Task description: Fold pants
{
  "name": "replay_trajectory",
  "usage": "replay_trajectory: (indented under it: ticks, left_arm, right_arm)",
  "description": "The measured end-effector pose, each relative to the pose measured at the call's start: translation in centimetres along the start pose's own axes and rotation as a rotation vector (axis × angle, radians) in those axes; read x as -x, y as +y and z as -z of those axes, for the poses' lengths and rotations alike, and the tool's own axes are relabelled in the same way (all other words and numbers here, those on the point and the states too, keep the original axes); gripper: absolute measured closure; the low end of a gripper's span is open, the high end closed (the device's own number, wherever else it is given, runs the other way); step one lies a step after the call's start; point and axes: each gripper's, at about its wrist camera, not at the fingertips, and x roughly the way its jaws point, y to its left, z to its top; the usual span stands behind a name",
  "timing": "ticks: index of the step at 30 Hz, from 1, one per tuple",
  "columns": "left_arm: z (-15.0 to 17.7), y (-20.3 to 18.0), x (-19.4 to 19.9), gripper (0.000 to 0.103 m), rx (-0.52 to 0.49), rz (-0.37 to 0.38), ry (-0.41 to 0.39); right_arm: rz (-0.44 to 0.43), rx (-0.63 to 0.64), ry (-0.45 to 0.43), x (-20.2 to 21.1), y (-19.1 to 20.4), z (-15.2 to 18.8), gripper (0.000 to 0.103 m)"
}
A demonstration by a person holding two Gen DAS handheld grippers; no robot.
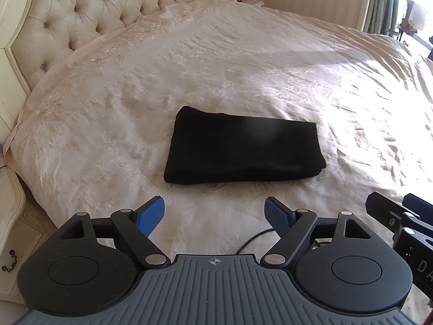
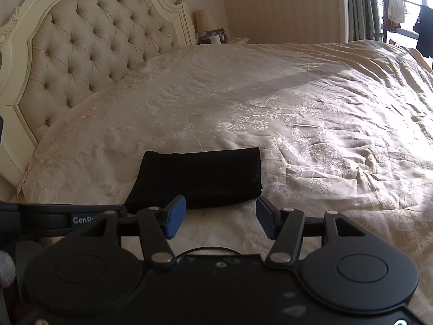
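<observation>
Folded black pants (image 2: pixel 200 178) lie on the bedspread (image 2: pixel 311 124), right hand-held gripper (image 2: pixel 220 218) gaping empty.

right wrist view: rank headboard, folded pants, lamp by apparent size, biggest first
1. Headboard, by far the most frame area.
2. Folded pants, a compact black rectangle on the bedspread.
3. Lamp, smallest, but it stands far back beside the bed, so its small look is partly distance.

Hard window (image 2: pixel 400 5) sunlight from right; fisheye-bowed edges.
</observation>
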Motion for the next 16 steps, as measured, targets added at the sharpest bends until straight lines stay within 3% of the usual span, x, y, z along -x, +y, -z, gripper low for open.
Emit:
replay_trajectory:
  ticks: [16]
  left_arm:
    - [-2.1, 2.9, -4.0, 0.022, -0.020, 0.056, 0.067]
  right_arm:
    - [0.051, -0.009, 0.068, -4.0, 3.6, -1.0, 0.043]
